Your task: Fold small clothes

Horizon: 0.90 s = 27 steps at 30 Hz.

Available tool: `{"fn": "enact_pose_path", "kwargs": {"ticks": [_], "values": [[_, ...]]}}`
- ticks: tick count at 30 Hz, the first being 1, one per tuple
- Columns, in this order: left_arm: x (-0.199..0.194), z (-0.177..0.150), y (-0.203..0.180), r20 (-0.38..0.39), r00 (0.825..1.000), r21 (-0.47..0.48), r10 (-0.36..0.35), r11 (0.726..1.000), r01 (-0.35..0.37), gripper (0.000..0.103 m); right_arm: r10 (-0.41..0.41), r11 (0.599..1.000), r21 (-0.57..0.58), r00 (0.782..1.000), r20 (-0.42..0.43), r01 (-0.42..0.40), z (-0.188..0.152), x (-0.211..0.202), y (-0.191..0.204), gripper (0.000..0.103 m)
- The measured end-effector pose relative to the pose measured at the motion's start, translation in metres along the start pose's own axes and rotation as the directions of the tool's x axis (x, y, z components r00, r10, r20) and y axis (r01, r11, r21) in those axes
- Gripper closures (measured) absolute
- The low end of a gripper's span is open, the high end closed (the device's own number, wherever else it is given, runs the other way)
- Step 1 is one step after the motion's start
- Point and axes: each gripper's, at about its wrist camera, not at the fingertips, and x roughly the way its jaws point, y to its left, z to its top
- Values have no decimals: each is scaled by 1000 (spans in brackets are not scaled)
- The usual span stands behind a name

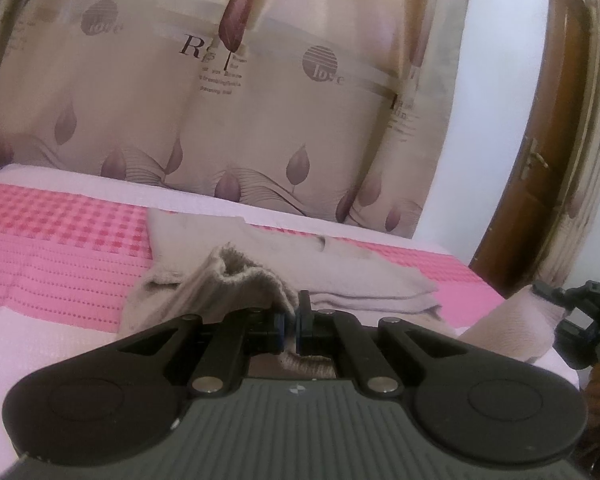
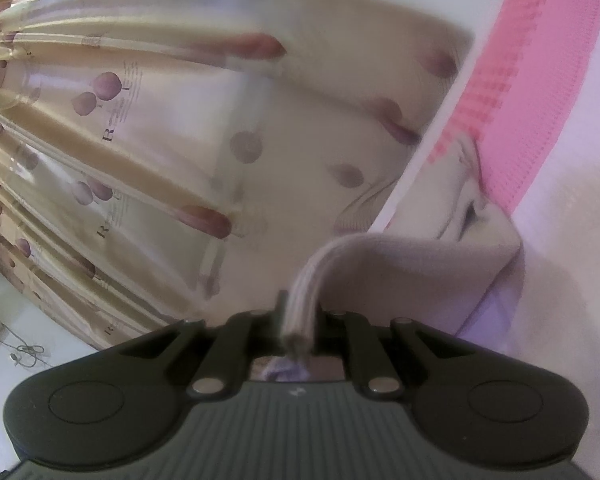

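A beige knitted garment (image 1: 284, 256) lies on a bed with a pink checked cover (image 1: 60, 236). My left gripper (image 1: 291, 320) is shut on a bunched ribbed edge of the garment, which rises in a fold just ahead of the jaws. In the right wrist view the picture is rolled sideways. My right gripper (image 2: 298, 320) is shut on a ribbed hem of the beige garment (image 2: 420, 264), and the cloth stretches away toward the bed. The right gripper (image 1: 572, 304) also shows at the right edge of the left wrist view, with cloth hanging from it.
A beige curtain (image 1: 228, 120) with purple leaf prints hangs behind the bed. A brown wooden door (image 1: 540, 184) stands at the right. The pale bedsheet (image 1: 28, 344) spreads to the left. A cable (image 2: 28, 350) lies on the floor in the right wrist view.
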Motion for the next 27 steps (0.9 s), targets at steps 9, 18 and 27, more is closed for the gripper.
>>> {"fn": "enact_pose_path", "kwargs": {"ticks": [9, 18, 27], "values": [[4, 2, 3, 8, 1000, -23, 4, 1000, -4, 100, 0, 1000, 9, 1000, 17, 0, 1, 0, -1, 95], [11, 10, 5, 16, 1000, -34, 9, 999, -8, 100, 0, 1000, 11, 1000, 28, 0, 8, 4, -3, 95], [29, 25, 9, 33, 999, -69, 27, 997, -25, 100, 6, 1000, 1, 999, 45, -6, 25, 23, 0, 95]]}}
